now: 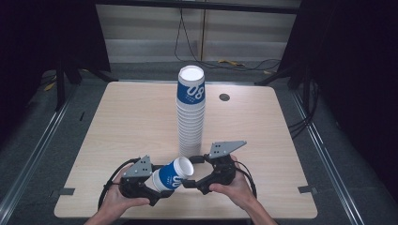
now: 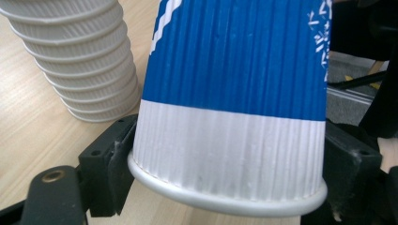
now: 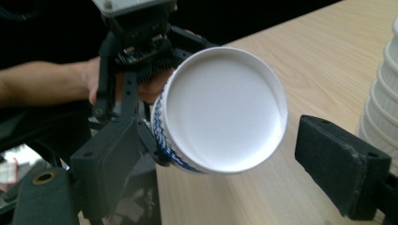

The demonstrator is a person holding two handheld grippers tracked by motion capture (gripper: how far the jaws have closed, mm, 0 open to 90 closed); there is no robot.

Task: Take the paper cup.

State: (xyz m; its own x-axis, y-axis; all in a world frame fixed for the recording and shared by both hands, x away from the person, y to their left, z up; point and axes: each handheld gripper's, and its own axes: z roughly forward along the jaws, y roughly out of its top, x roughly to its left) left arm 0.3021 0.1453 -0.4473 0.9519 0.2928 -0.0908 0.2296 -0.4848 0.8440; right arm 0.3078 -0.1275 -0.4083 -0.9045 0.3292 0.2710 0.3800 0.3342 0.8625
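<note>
A pale wooden table (image 1: 117, 140) carries a tall stack of paper cups (image 1: 190, 115) (blue-printed at the top, white-ribbed below) near its middle; at the near edge, just in front of the stack's foot, a person's two hands bring a pair of black grippers together around a single blue-and-white cup (image 1: 172, 173). The left gripper (image 1: 157, 187) holds that cup on its side, off the tabletop, jaws pinching the white band close to the rim, as the left gripper view shows, with the blue upper wall (image 2: 239, 51) pointing away toward the stack; the cup's white bottom disc (image 3: 225, 108) faces the right gripper (image 1: 188, 183), whose jaws stand spread, one pad (image 3: 112, 164) close beside the cup's wall and the other well clear of it, nothing gripped. The work in hand looks like a handover or a two-handed steadying of the cup; done well, the right jaws should close gently on the ribbed wall, squarely across its width, before the left lets go; too hard a squeeze would likely dent the paper.
</note>
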